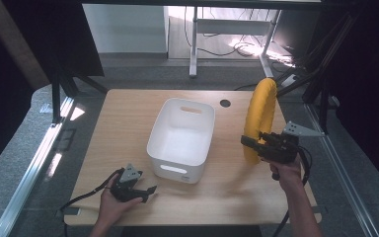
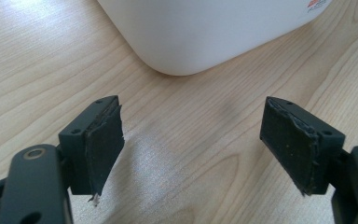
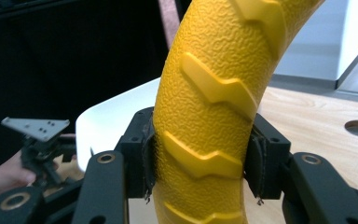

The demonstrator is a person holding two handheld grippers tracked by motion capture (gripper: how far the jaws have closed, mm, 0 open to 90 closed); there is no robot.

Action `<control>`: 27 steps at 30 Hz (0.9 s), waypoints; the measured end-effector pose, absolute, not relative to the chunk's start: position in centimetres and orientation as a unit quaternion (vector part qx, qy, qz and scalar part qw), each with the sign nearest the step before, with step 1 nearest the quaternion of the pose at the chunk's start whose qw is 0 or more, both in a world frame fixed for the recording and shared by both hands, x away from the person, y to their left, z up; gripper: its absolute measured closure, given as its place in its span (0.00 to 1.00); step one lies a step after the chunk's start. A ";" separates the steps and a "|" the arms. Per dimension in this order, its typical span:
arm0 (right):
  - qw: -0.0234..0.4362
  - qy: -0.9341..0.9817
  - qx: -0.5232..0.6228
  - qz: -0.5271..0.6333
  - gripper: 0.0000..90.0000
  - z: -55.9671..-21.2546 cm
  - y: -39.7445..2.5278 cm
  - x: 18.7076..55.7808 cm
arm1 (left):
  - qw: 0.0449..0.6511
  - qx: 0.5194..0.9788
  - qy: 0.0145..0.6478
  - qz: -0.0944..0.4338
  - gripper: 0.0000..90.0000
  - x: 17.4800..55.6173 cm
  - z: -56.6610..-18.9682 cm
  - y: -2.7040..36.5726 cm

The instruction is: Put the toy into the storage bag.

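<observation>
- The right hand-held gripper (image 1: pixel 250 144) was held up off the surface (image 1: pixel 128 118) at its right side, the right hand (image 1: pixel 286 173) gripping it from below with the forearm coming in from the near edge.
- Its jaws pointed left toward the bin and were clamped on the ring (image 1: pixel 259 118), one pad on each side of the band, as the right gripper view showed (image 3: pixel 205 154).
- The ring was yellow, with a pebbled skin and raised zigzag ribs; it stood upright on edge, rising well above the right hand-held gripper, which held it near its lower part.
- Whether the ring's bottom touched the surface could not be told.
- The left hand-held gripper (image 1: pixel 148 191) lay low at the near-left of the surface, the left hand (image 1: pixel 113 200) wrapped around its body and its jaws pointing right.
- Its jaws stood wide apart with nothing between them; in the left gripper view (image 2: pixel 191 149) bare wood showed between the two pads.
- The bin (image 1: pixel 182 138), white, with handle slots in its end walls, stood in the middle of the surface between the two hand-held grippers.
- Its near corner lay just ahead of the left hand-held gripper's jaws, not touching them.
- The ring stood just right of the bin, outside it.
</observation>
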State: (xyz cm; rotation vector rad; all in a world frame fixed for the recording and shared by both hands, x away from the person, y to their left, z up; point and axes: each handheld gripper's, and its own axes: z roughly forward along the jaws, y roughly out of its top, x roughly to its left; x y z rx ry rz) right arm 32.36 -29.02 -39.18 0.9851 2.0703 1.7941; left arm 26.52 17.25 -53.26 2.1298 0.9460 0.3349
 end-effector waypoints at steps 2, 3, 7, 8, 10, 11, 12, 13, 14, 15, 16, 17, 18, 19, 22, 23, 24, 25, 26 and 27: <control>0.121 0.700 0.341 0.616 0.57 -39.2 -28.6 32.4 | 0.384 0.836 0.371 0.132 0.24 26.5 -53.3 17.2; 0.125 0.696 0.345 0.617 0.57 -39.2 -28.5 32.4 | 0.384 0.836 0.371 0.132 0.24 26.5 -53.3 17.3; 0.151 0.681 0.359 0.620 0.56 -39.2 -27.7 32.3 | 0.384 0.835 0.371 0.131 0.24 26.5 -53.3 17.2; 0.157 0.678 0.362 0.620 0.56 -39.2 -27.5 32.2 | 0.384 0.835 0.372 0.130 0.24 26.5 -53.3 17.2; 0.171 0.669 0.366 0.624 0.56 -39.3 -27.0 32.1 | 0.384 0.835 0.371 0.131 0.24 26.5 -53.3 17.2; 0.177 0.665 0.370 0.625 0.56 -39.2 -26.8 32.0 | 0.383 0.836 0.371 0.131 0.24 26.5 -53.3 17.2; 0.184 0.659 0.372 0.627 0.56 -39.3 -26.5 31.9 | 0.384 0.836 0.370 0.131 0.24 26.5 -53.3 17.3; 0.190 0.656 0.372 0.628 0.56 -39.3 -26.2 31.9 | 0.384 0.836 0.370 0.132 0.24 26.5 -53.2 17.3; 0.195 0.653 0.373 0.629 0.56 -39.3 -26.0 31.8 | 0.383 0.836 0.369 0.132 0.24 26.5 -53.2 17.3; 0.199 0.649 0.374 0.632 0.56 -39.4 -25.7 31.7 | 0.383 0.836 0.369 0.132 0.24 26.5 -53.2 17.3; 0.204 0.646 0.374 0.633 0.56 -39.4 -25.5 31.6 | 0.383 0.836 0.369 0.132 0.24 26.5 -53.2 17.3; 0.210 0.643 0.375 0.634 0.56 -39.4 -25.2 31.6 | 0.383 0.836 0.369 0.132 0.24 26.5 -53.2 17.3; 0.214 0.639 0.377 0.635 0.56 -39.4 -25.0 31.4 | 0.383 0.837 0.369 0.132 0.24 26.5 -53.3 17.3; 0.221 0.635 0.376 0.637 0.56 -39.4 -24.7 31.3 | 0.383 0.836 0.369 0.132 0.24 26.5 -53.3 17.3; 0.240 0.627 0.376 0.639 0.56 -39.3 -23.9 31.0 | 0.383 0.837 0.369 0.131 0.24 26.5 -53.3 17.3; 0.246 0.625 0.375 0.640 0.56 -39.2 -23.7 30.9 | 0.383 0.836 0.369 0.132 0.24 26.5 -53.2 17.3; 0.251 0.623 0.373 0.641 0.56 -39.1 -23.5 30.8 | 0.383 0.837 0.369 0.131 0.24 26.5 -53.2 17.3; 0.257 0.621 0.371 0.641 0.56 -39.0 -23.3 30.8 | 0.383 0.837 0.369 0.131 0.24 26.5 -53.2 17.3; 0.258 0.619 0.370 0.643 0.56 -38.9 -23.1 30.7 | 0.383 0.837 0.369 0.131 0.24 26.5 -53.3 17.3; 0.262 0.618 0.368 0.644 0.56 -38.8 -22.9 30.6 | 0.382 0.837 0.368 0.131 0.24 26.5 -53.3 17.3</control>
